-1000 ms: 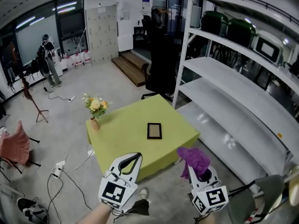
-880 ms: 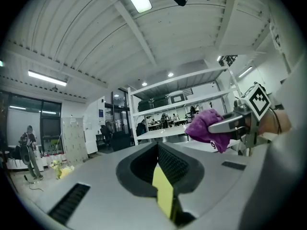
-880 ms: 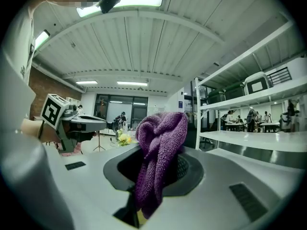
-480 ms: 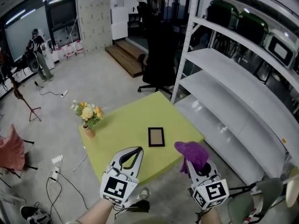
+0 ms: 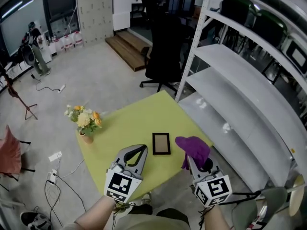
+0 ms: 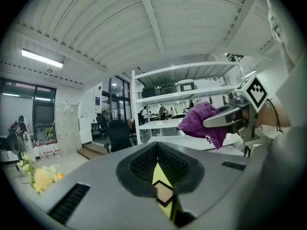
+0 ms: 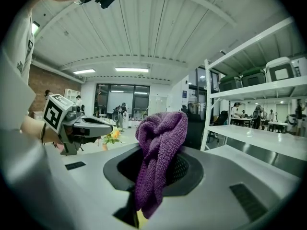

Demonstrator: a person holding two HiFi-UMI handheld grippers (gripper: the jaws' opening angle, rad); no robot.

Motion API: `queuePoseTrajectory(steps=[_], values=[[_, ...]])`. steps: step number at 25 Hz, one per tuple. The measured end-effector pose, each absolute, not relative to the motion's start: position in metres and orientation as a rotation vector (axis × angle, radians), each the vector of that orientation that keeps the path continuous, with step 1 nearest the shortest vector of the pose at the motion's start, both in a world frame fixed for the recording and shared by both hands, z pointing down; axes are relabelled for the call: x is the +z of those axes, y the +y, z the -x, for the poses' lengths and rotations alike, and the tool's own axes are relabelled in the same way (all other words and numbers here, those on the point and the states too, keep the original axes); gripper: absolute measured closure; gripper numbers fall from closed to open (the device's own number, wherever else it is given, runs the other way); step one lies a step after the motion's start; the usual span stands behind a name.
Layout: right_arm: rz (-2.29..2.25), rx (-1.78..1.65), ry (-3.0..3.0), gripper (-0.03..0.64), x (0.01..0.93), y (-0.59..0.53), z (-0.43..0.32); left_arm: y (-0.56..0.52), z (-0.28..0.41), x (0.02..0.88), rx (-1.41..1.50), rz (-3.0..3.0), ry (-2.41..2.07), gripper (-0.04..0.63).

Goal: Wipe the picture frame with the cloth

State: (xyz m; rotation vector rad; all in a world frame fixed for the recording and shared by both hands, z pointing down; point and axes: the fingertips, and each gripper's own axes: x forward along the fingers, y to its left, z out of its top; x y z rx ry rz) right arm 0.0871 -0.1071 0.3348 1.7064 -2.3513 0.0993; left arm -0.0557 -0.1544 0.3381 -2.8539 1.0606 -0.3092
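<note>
A small dark picture frame (image 5: pixel 161 143) lies flat near the front of the yellow-green table (image 5: pixel 124 123). My left gripper (image 5: pixel 141 149) hovers just left of the frame, over the table's near edge. Its jaws are shut with nothing between them (image 6: pixel 157 150). My right gripper (image 5: pixel 193 159) is just right of the frame, shut on a purple cloth (image 5: pixel 194 149). The cloth (image 7: pixel 160 143) bunches above the jaws and hangs down between them. Each gripper shows in the other's view: the cloth (image 6: pixel 201 121) at the right, the left gripper (image 7: pixel 91 124) at the left.
A vase of yellow flowers (image 5: pixel 84 122) stands at the table's left corner. White metal shelving (image 5: pixel 235 80) runs along the right, close to the table. A black office chair (image 5: pixel 163 56) is behind the table. Cables (image 5: pixel 53 171) and a red chair (image 5: pixel 9 150) are on the floor at left.
The view has come closer to the table. Both grippers now sit over its near edge on either side of the frame. The cloth stays in the right gripper.
</note>
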Motion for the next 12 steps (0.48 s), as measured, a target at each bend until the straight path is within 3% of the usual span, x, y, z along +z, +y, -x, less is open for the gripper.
queuePoseTrajectory(steps=[12], values=[[-1.514,0.185,-2.337,0.528,0.395,-0.199,-0.113,-0.211,0.024,0.397,-0.466,2.915,1.109,0.589]])
